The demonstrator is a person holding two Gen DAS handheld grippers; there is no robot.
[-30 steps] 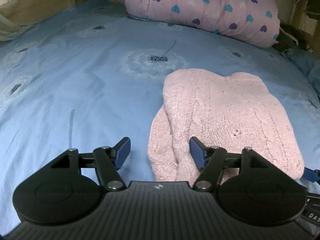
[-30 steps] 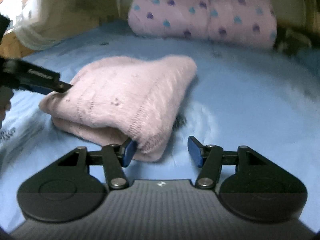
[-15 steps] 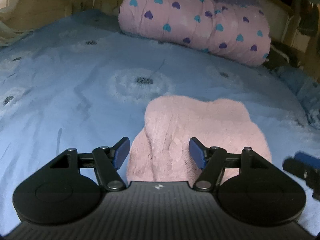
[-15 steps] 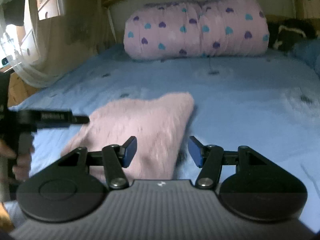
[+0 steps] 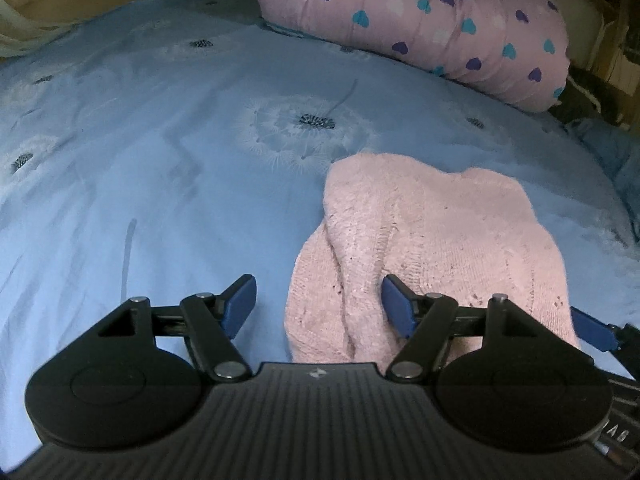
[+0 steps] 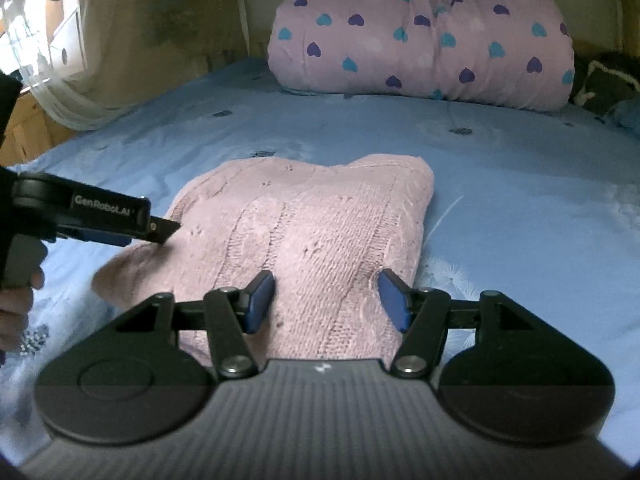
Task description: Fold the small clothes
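A pale pink cable-knit sweater [image 5: 432,240] is lying folded into a thick, roughly rectangular bundle, sitting flat in the lower right of the left wrist view and filling the centre of the right wrist view, its layered edges showing at the lower left and its far corners slightly rounded.

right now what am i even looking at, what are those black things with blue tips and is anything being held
Those are two hand-held grippers; a person carries one in each hand, no robot arm. Each picture comes from a camera on a gripper, looking forward along its two blue-tipped fingers. One shows the left gripper, the other the right gripper, with the left one visible from the side and part of the person's hand. A folded pink knit sweater lies on a blue bedsheet; a pink quilt with hearts sits behind. Both grippers are open around the sweater's near edge, holding nothing. The left gripper's jaws have just been opening.
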